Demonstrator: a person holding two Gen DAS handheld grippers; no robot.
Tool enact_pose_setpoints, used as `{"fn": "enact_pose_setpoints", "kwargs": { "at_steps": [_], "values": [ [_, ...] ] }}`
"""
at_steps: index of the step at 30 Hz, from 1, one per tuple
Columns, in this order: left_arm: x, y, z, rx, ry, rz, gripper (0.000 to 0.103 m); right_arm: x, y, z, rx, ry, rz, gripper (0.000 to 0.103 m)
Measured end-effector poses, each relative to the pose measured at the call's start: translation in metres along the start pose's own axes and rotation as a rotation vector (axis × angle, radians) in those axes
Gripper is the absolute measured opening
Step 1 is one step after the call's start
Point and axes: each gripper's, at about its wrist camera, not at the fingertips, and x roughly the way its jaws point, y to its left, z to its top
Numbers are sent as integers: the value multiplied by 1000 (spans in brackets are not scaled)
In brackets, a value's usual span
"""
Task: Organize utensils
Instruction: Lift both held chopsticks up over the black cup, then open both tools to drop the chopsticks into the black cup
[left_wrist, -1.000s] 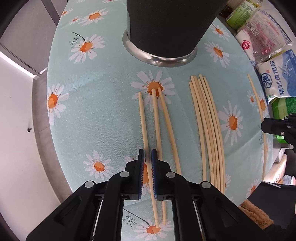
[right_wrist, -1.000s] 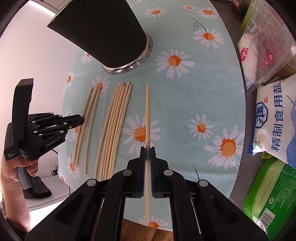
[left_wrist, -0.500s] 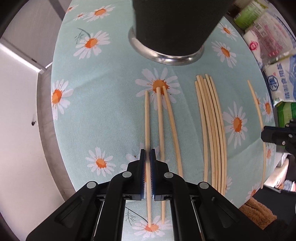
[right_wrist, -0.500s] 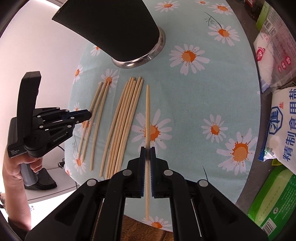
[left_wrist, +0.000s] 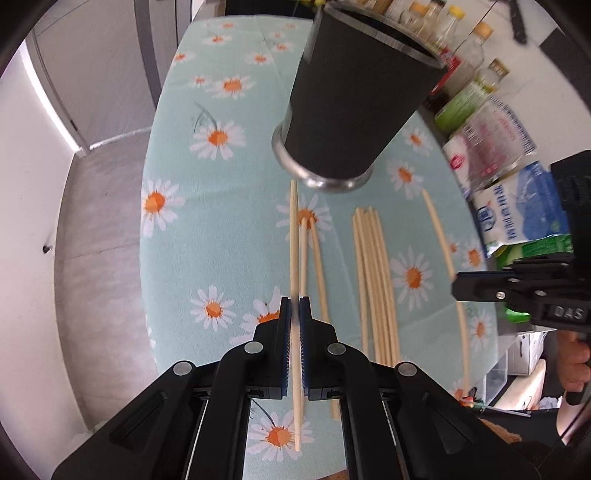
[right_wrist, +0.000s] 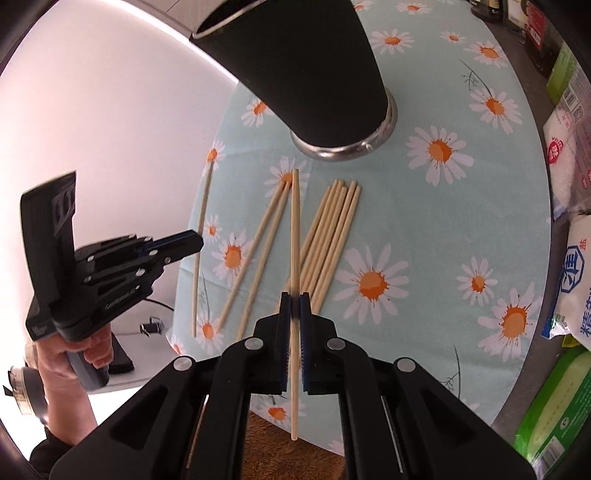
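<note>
A: What's changed?

B: Both grippers have come up off the cloth. The left gripper is clamped on one chopstick, the right gripper on another — a second ago both lay flat on the table.

A: So the lifts are done?

B: Looks it. Each stick now points toward the cup, so dropping them in seems next.

A: Anything in the cup?

B: Can't tell — its inside is hidden. Two loose sticks and a bundle lie on the cloth just before it.
</note>
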Motion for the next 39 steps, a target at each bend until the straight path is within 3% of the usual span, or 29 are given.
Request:
{"fn": "enact_pose_setpoints", "kwargs": {
  "at_steps": [6, 13, 21, 27, 33, 35, 39],
  "values": [
    [-41, -5, 11, 59, -130, -102, 4, -22, 12, 4, 21, -129, 67, 6],
    [-76, -8, 35, 131, -267, -249, 4, -63, 30, 16, 13, -361, 92, 6],
    [-107, -16, 73, 209, -418, -321, 4, -119, 49, 42, -26, -541, 138, 6],
    [-128, -15, 101, 226, -552, -389, 4, -150, 66, 62, -73, -658, 89, 6],
    [-136, -9, 126, 202, -662, -411, 4, -165, 65, 82, -96, -781, 35, 6],
    [-136, -8, 132, 176, -696, -377, 4, -169, 66, 86, -105, -842, 0, 6],
    [-134, -8, 141, 151, -735, -358, 4, -166, 63, 96, -114, -869, -9, 6]
  ]
}}
